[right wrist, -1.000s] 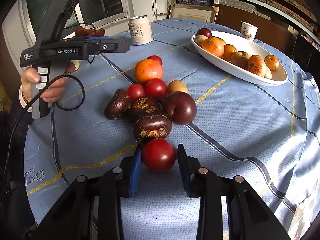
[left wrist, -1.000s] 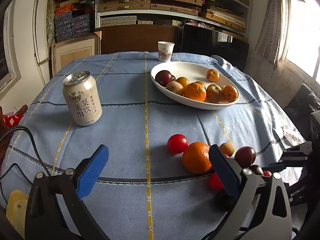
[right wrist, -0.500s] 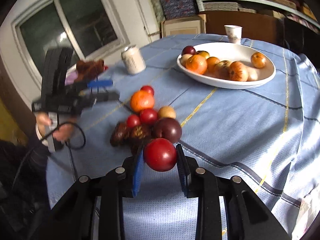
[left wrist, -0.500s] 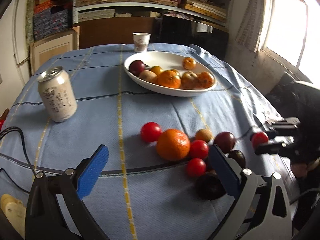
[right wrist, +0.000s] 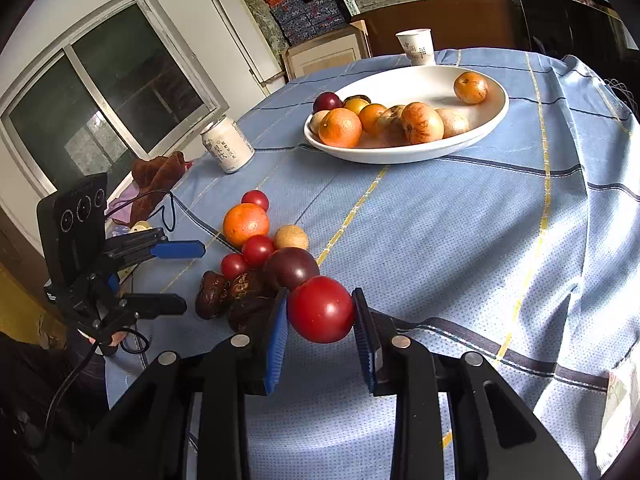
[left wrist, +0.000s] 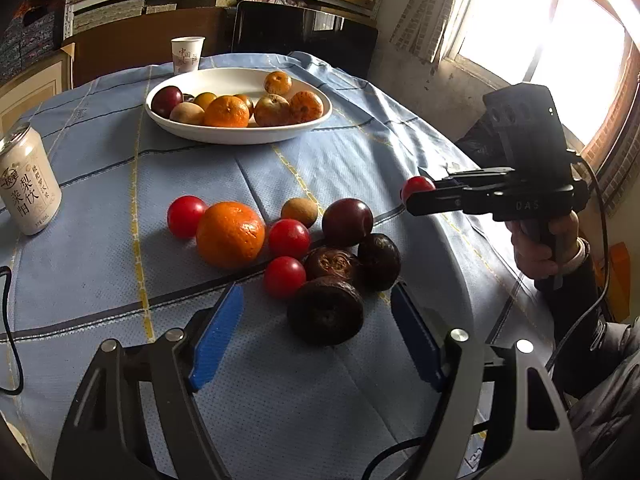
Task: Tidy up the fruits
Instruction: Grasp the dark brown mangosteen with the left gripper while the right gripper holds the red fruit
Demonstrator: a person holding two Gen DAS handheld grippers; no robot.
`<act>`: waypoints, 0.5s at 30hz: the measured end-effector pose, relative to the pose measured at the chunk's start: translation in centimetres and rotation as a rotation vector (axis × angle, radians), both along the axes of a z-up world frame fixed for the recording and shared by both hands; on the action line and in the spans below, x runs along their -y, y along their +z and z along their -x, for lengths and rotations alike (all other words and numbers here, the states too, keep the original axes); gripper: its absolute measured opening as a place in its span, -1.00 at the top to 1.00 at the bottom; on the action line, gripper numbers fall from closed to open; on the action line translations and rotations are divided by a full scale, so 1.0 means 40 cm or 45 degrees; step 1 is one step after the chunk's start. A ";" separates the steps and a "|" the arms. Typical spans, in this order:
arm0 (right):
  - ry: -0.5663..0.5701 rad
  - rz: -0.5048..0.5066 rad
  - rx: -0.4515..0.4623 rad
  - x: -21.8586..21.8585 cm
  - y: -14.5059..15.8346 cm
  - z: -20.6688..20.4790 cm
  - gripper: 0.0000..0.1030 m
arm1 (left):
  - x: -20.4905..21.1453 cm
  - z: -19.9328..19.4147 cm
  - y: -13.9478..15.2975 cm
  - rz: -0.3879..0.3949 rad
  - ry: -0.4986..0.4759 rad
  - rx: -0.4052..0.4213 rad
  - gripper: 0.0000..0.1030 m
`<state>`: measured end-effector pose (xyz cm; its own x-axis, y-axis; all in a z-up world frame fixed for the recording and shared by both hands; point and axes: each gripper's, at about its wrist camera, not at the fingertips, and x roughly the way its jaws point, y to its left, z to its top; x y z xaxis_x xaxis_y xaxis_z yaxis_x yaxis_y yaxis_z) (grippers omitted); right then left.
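Observation:
A white bowl (left wrist: 240,141) (right wrist: 400,156) at the far side of the blue tablecloth holds several fruits. Nearer lies a loose cluster: an orange (left wrist: 230,234), red tomatoes, a dark plum (left wrist: 347,222) and wrinkled dark fruits. My left gripper (left wrist: 316,338) (right wrist: 180,276) is closing around the nearest wrinkled dark fruit (left wrist: 326,312). The fruit sits between the blue pads, with a gap on each side. My right gripper (right wrist: 320,340) is shut on a red tomato (right wrist: 322,308) (left wrist: 416,190) and holds it above the cloth, to the right of the cluster.
A drink can (left wrist: 26,184) (right wrist: 227,148) stands at the left of the table. A paper cup (left wrist: 187,54) (right wrist: 416,46) stands behind the bowl. A black cable (left wrist: 6,320) trails at the left edge. The cloth drops off on the right near the person's hand (left wrist: 544,248).
My left gripper swung right and down onto the dark fruits, and its jaws narrowed. My right gripper lifted the tomato off the cloth and away from the pile.

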<state>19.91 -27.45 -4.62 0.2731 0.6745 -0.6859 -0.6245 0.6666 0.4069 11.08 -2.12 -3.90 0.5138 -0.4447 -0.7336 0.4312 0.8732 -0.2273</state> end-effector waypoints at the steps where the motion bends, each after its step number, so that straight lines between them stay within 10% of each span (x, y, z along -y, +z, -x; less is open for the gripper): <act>1: 0.000 0.001 -0.002 0.000 -0.001 0.000 0.39 | 0.003 0.000 -0.003 -0.005 -0.010 -0.009 -0.36; 15: 0.004 0.007 -0.001 -0.005 -0.002 0.000 0.39 | 0.010 -0.015 -0.037 -0.031 -0.019 -0.106 -0.11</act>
